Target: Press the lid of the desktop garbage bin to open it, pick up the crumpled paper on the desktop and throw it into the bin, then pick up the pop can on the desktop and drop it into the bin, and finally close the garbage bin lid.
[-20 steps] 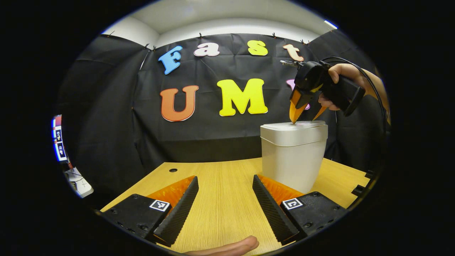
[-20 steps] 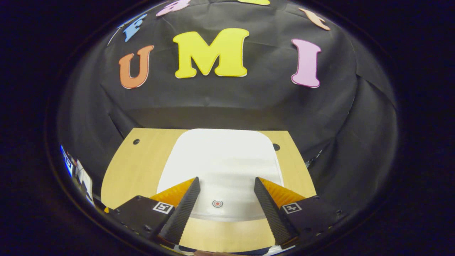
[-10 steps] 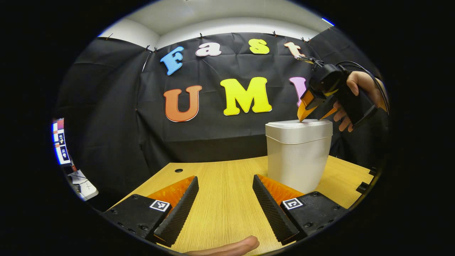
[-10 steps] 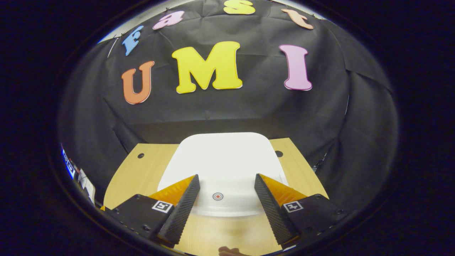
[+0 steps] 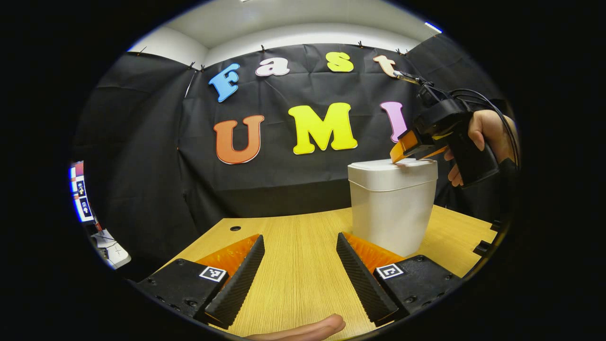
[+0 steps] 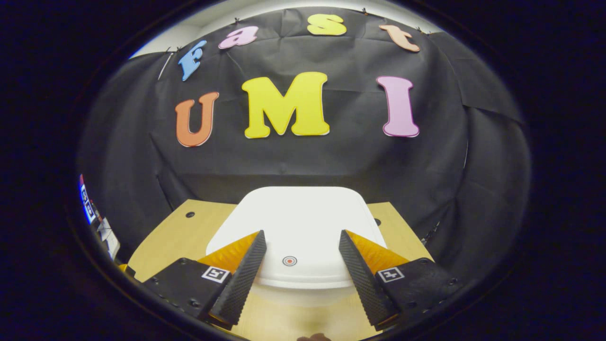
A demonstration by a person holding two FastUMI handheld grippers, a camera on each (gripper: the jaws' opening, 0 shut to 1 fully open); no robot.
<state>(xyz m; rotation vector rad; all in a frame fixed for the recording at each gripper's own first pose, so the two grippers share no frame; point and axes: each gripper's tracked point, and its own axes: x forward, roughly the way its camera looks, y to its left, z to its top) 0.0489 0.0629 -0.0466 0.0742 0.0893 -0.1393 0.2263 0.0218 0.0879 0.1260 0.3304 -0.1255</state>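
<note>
Clearly first step: lid (image 6: pixel 303 218) of garbage bin (image 5: pixel 390 213) closed, bin at far right of worktop (image 5: pixel 303 265). Right gripper (image 6: pixel 302 258) poised over lid's near edge, fingers apart, empty. Left gripper (image 5: pixel 299 270) low over worktop, fingers apart, empty. Next, probably: press down on red mark (image 6: pixel 289 260).

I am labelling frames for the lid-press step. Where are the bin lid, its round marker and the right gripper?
bin lid (image 6: pixel 303 213): right gripper view, flat white top.
round marker (image 6: pixel 289 261): right gripper view, its centre dot.
right gripper (image 5: pixel 411 150): left gripper view, between its fingertips over the lid.
</note>
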